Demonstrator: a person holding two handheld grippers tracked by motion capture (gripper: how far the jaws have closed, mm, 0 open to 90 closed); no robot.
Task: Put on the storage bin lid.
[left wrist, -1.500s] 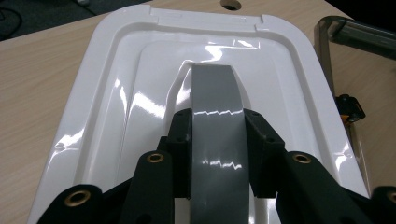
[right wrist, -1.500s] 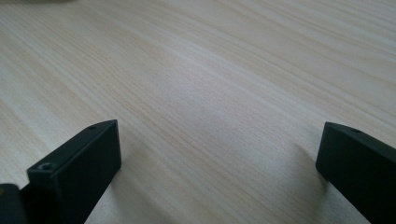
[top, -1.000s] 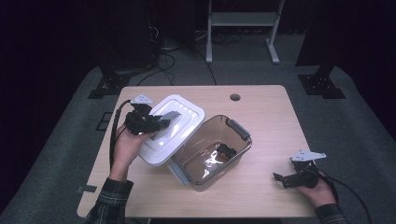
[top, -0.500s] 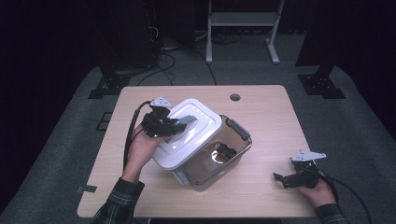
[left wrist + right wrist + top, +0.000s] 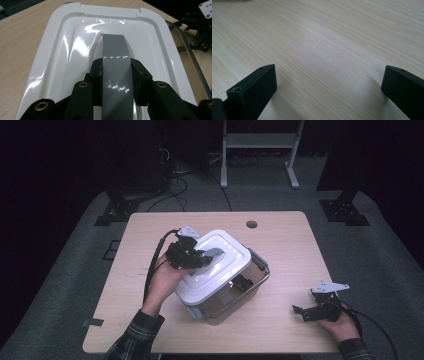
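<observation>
The left gripper (image 5: 212,254) is clamped on the grey handle (image 5: 116,72) of the white lid (image 5: 215,265); in the left gripper view both jaws press against the handle's sides. Since a second ago the lid has travelled to the right. Then it lay left of the clear bin (image 5: 240,292), overlapping only the bin's left rim and leaving most of the opening bare. Half a second ago it covered about half of the opening. Now it sits over most of the bin, with only the right and near-right part of the opening uncovered, where a small dark object (image 5: 242,282) shows inside. The lid looks slightly tilted and not seated on the rim. The left hand (image 5: 162,277) and forearm have moved right with it.

The bin itself stands where it did, near the middle of the table (image 5: 290,245).

The right gripper (image 5: 306,311) rests on the table at the near right, well apart from the bin, just as in both earlier frames. Its jaws stand wide apart with nothing but bare wood between them.
</observation>
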